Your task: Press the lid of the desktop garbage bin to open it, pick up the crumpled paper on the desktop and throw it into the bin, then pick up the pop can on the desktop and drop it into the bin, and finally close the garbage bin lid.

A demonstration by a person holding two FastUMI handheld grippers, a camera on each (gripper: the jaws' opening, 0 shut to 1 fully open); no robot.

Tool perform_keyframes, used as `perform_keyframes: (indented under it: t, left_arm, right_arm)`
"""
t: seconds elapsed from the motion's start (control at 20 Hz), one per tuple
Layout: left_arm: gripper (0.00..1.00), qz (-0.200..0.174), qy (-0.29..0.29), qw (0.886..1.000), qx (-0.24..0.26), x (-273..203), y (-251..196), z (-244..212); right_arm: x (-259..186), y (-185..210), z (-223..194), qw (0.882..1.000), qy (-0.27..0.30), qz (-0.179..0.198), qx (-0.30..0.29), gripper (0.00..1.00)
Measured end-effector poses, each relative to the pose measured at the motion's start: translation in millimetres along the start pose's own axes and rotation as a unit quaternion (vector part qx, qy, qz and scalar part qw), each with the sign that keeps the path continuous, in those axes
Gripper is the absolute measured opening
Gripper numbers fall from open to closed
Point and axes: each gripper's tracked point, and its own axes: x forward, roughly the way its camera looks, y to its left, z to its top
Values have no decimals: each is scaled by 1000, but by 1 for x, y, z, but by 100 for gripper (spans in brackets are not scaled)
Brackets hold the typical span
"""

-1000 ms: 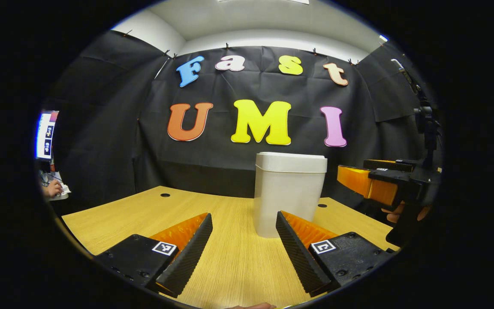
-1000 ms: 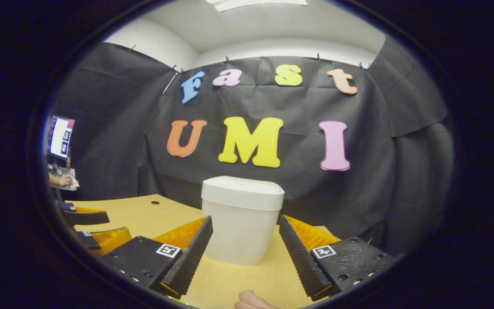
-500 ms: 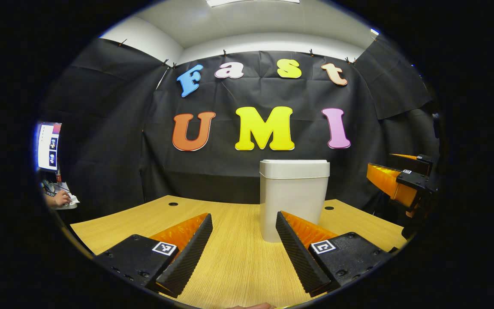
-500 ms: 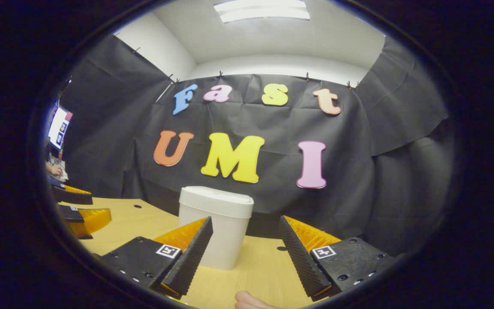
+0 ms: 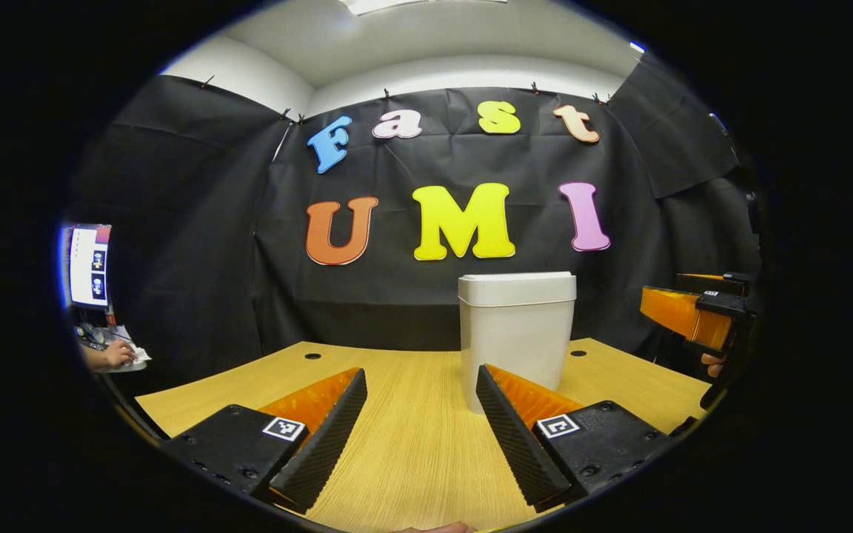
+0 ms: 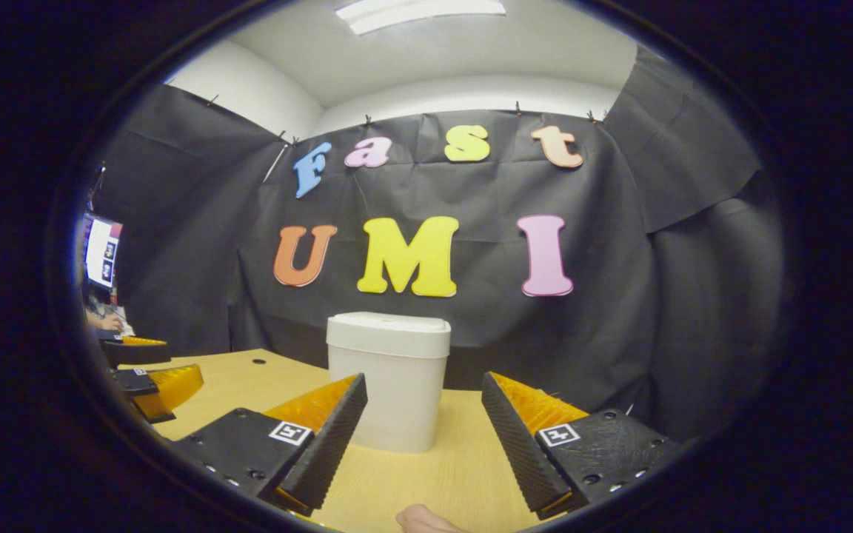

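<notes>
A white desktop bin (image 5: 517, 337) stands on the wooden table (image 5: 412, 444), its lid (image 5: 517, 287) closed and flat. My left gripper (image 5: 420, 385) is open and empty, low over the table, with the bin just beyond its right finger. In the right gripper view the same bin (image 6: 389, 385) stands a little left of centre, its lid (image 6: 388, 333) down. My right gripper (image 6: 423, 389) is open and empty, held short of the bin. The right gripper (image 5: 697, 314) also appears at the far right of the left gripper view, and the left gripper (image 6: 152, 374) at the left edge of the right gripper view.
Black cloth walls close the booth behind and beside the table. Two small cable holes (image 5: 312, 356) (image 5: 578, 353) sit near the table's far edge. At the far left a monitor (image 5: 89, 266) glows and a person's hand (image 5: 112, 355) rests by it.
Both grippers have drawn back from the bin, which looks smaller and farther. The right gripper has slid toward the right edge of the left gripper view. The lid stays closed.
</notes>
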Motion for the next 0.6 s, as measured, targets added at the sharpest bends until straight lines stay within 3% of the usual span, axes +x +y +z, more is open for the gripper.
perform_keyframes:
  t: [0.3, 0.5, 0.6]
  left_arm:
    - [97, -10, 5, 1000, -4, 1, -10, -1]
    - [97, -10, 14, 1000, -21, 1, -7, -4]
    - [97, -9, 13, 1000, -23, 1, -4, -3]
  right_arm:
    - [-11, 19, -8, 1000, 3, 0, -15, 95]
    - [-15, 32, -22, 999, 19, 23, -17, 95]
    - [-13, 30, -25, 999, 27, 12, -16, 96]
